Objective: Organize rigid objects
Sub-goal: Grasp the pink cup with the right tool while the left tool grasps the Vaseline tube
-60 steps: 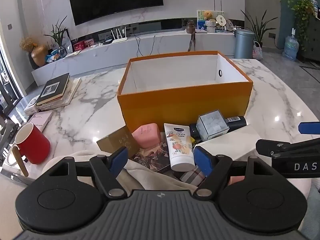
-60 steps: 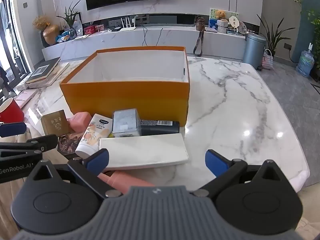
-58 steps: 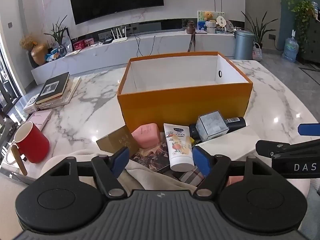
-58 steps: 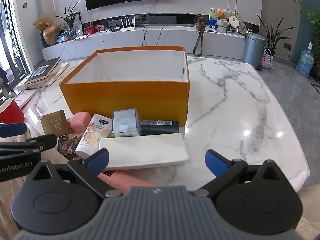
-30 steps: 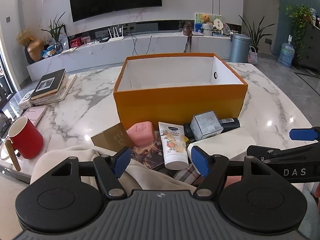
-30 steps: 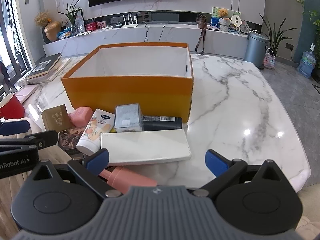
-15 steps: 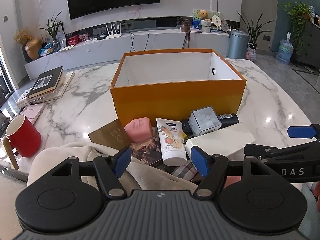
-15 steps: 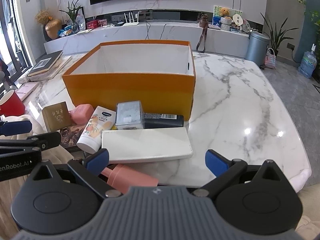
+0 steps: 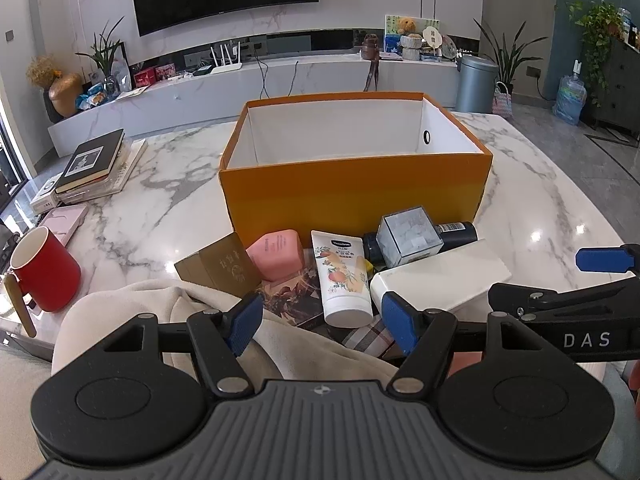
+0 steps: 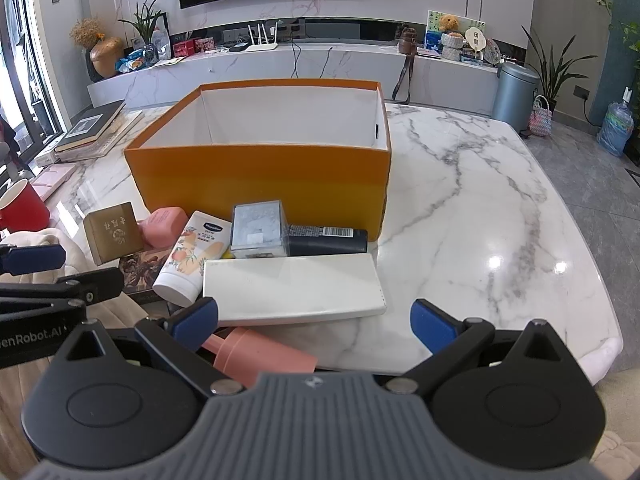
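An open, empty orange box (image 9: pixel 352 188) (image 10: pixel 260 176) stands on the marble table. In front of it lie a gold box (image 9: pixel 218 270) (image 10: pixel 113 233), a pink case (image 9: pixel 276 254) (image 10: pixel 162 226), a lotion tube (image 9: pixel 340 278) (image 10: pixel 192 258), a clear cube box (image 9: pixel 410 230) (image 10: pixel 258 230), a dark bottle (image 9: pixel 458 232) (image 10: pixel 326 240), a flat white box (image 9: pixel 440 276) (image 10: pixel 292 284) and a pink bottle (image 10: pixel 260 354). My left gripper (image 9: pixel 320 322) is open, just short of the tube. My right gripper (image 10: pixel 314 322) is open, over the white box's near edge.
A beige cloth (image 9: pixel 160 312) lies at the near left, over a dark printed book (image 9: pixel 296 300). A red mug (image 9: pixel 44 270) stands at the left edge. Stacked books (image 9: pixel 90 164) lie far left. The table edge (image 10: pixel 600 344) runs at the right.
Both grippers have risen and pulled back slightly, so the box and the items sit a little lower and farther in view. Nothing was taken hold of or moved.
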The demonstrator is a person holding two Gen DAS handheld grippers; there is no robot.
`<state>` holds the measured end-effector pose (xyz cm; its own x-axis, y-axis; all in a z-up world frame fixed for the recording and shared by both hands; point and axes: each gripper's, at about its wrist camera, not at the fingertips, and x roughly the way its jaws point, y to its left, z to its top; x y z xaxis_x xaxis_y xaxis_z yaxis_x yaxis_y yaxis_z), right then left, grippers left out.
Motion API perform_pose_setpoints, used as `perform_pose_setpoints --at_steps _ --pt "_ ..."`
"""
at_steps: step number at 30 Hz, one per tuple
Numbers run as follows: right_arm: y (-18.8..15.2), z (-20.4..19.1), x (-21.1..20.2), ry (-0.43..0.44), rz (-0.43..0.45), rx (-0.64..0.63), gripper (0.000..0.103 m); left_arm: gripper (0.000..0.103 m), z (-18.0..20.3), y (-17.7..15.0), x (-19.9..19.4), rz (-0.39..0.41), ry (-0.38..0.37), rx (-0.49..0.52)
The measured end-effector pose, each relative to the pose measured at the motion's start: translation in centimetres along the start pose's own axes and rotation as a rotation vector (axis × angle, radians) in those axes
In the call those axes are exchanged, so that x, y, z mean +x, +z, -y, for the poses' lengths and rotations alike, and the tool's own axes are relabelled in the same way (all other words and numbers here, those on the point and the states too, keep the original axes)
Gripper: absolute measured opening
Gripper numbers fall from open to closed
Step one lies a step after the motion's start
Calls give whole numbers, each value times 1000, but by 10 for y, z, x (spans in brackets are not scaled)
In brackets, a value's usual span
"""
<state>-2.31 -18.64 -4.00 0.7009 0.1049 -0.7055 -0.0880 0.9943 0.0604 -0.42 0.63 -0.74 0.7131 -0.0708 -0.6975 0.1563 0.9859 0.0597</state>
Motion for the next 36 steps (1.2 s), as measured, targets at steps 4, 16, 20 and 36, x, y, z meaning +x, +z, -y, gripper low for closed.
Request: perform_pose_setpoints --at_steps 4,16,20,36 --pt "0 0 1 2 -5 3 101 81 0 -1 2 -7 -9 -3" --pt "-6 8 20 68 -130 75 91 69 -21 8 17 -118 -104 -23" --pt "-9 5 31 95 -195 82 89 69 -25 12 24 -146 -133 -8" --pt "-18 -14 80 109 -362 76 89 69 -13 13 49 -167 -138 115"
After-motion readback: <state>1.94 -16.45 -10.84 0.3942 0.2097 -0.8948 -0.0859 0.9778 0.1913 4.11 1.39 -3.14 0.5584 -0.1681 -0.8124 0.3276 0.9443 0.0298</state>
